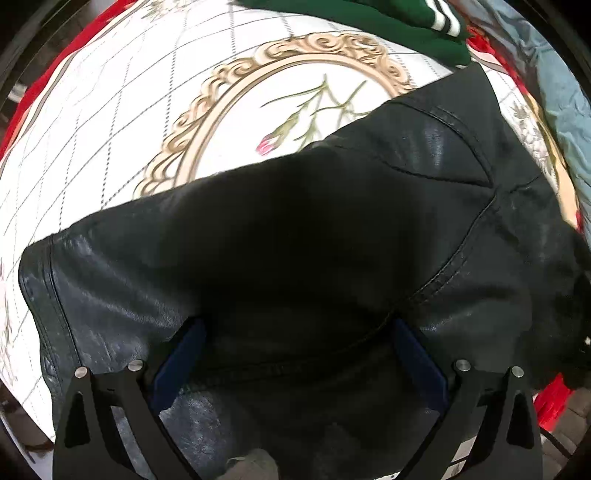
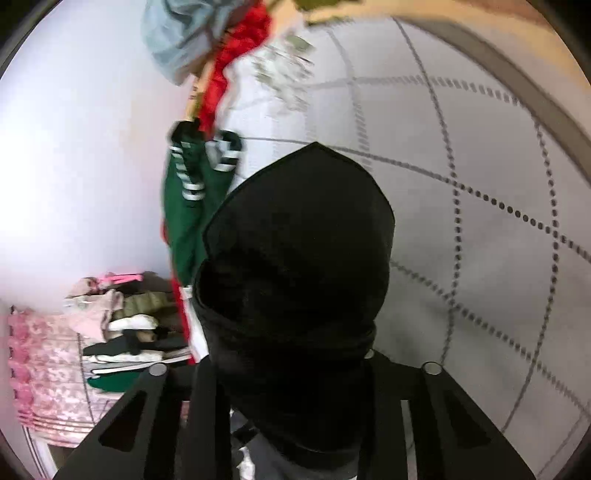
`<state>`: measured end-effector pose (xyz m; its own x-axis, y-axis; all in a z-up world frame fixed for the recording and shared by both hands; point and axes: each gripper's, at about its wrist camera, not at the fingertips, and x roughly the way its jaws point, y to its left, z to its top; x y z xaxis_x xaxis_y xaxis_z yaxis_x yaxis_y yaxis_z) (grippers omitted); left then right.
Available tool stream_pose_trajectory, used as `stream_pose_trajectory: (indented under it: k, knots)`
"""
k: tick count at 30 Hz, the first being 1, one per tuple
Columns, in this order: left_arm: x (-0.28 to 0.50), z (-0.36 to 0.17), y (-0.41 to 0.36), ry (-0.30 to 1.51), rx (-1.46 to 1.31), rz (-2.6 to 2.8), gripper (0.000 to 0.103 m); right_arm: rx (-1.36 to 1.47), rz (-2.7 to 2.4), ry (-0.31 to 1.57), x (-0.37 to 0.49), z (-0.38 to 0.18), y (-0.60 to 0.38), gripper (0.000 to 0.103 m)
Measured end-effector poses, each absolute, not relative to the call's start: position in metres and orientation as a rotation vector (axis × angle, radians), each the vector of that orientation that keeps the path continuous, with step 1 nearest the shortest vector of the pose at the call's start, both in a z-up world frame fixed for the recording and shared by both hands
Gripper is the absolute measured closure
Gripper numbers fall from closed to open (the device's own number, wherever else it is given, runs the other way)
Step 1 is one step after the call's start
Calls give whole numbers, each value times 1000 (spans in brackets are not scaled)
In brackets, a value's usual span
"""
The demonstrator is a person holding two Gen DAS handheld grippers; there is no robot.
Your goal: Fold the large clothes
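**Jacket spread on the quilt**

My left gripper hangs with jaws wide apart over the black jacket. My right gripper is clamped on a bunched fold of it. The jacket lies on a white quilt. Beyond sit a green garment and, off the bed, stacked clothes.
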<state>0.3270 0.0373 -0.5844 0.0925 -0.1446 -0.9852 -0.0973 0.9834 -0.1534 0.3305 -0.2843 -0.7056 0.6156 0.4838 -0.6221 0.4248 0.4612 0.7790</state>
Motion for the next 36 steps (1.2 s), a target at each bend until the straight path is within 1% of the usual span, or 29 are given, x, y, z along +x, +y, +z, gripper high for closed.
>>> stream_pose_trajectory:
  k: [6, 10, 12, 16, 18, 21, 23, 27, 30, 34, 36]
  knots:
    - [359, -587, 4, 1468, -214, -153, 0, 1046, 104, 894, 322, -632, -266, 80]
    - [380, -587, -12, 1442, -223, -188, 0, 959, 125, 924, 338, -605, -242, 80]
    - [385, -585, -8, 1445, -257, -199, 0, 918, 145, 945, 343, -595, -226, 80]
    - [375, -568, 35, 1416, -380, -143, 0, 868, 257, 969, 353, -569, -175, 80]
    - [359, -553, 70, 1377, -461, -90, 0, 858, 330, 986, 355, -559, -142, 80]
    - [320, -528, 130, 1326, -532, 30, 0, 875, 439, 1038, 357, -557, -93, 80]
    - [293, -517, 161, 1308, -550, 115, 0, 872, 522, 1094, 354, -564, -52, 80]
    - [238, -500, 229, 1275, -597, 305, 0, 831, 649, 1242, 346, -602, 29, 81]
    - [206, -492, 265, 1237, -630, 423, 0, 805, 700, 1368, 334, -652, 77, 81]
    - [161, -486, 298, 1189, -645, 521, 0, 786, 705, 1609, 320, -738, 127, 80]
    - [151, -483, 314, 1175, -641, 546, 0, 730, 691, 1699, 316, -762, 142, 80]
